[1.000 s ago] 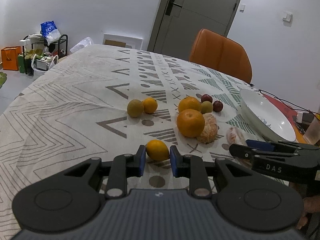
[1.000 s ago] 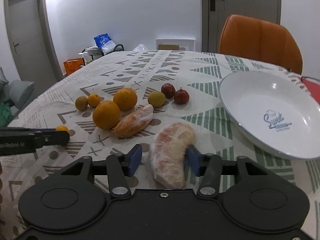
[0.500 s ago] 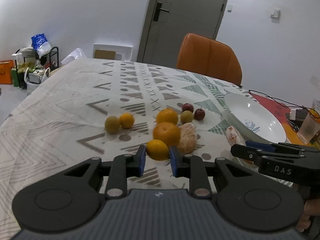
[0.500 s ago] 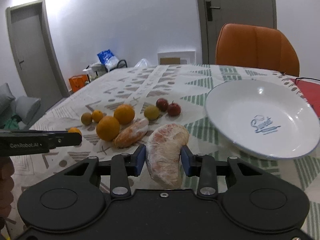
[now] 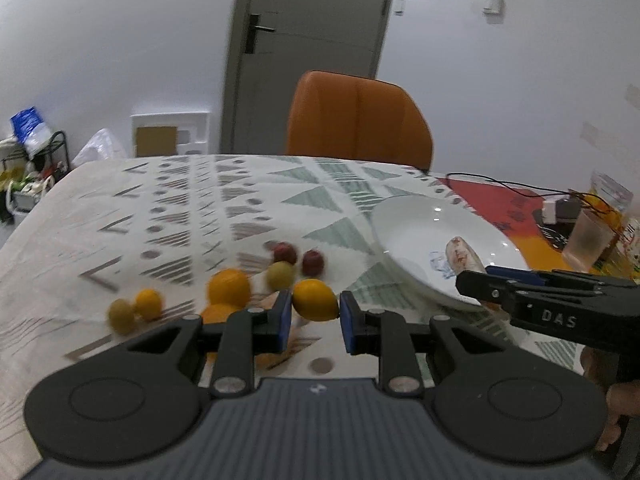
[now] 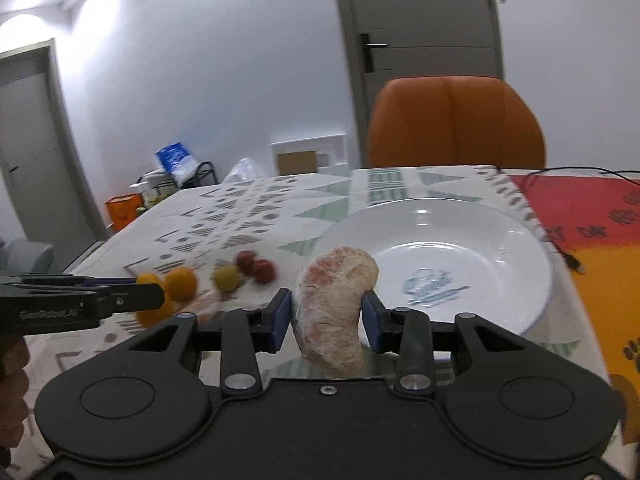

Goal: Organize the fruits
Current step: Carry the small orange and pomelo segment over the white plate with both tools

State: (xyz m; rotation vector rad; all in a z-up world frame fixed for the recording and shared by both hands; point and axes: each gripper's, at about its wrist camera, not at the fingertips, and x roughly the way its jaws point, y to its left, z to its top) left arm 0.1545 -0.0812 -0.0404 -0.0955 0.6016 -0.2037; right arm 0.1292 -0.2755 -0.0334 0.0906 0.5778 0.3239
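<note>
Right wrist view: a peeled citrus segment (image 6: 334,312) is clenched by the right tool (image 6: 326,316), a small orange (image 5: 315,300) by the left tool (image 5: 312,316); release over the white plate (image 6: 520,248) is judged next.

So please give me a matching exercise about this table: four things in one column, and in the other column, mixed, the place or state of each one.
Things:
1. small yellow fruit
2. peeled citrus segment
3. white plate
4. two red fruits

Places or states:
A. lying on the tablecloth
B. held in the right gripper
C. nothing rests on it
D. held in the left gripper

Pairs: 1-D, 2-B, 3-C, 4-A
</note>
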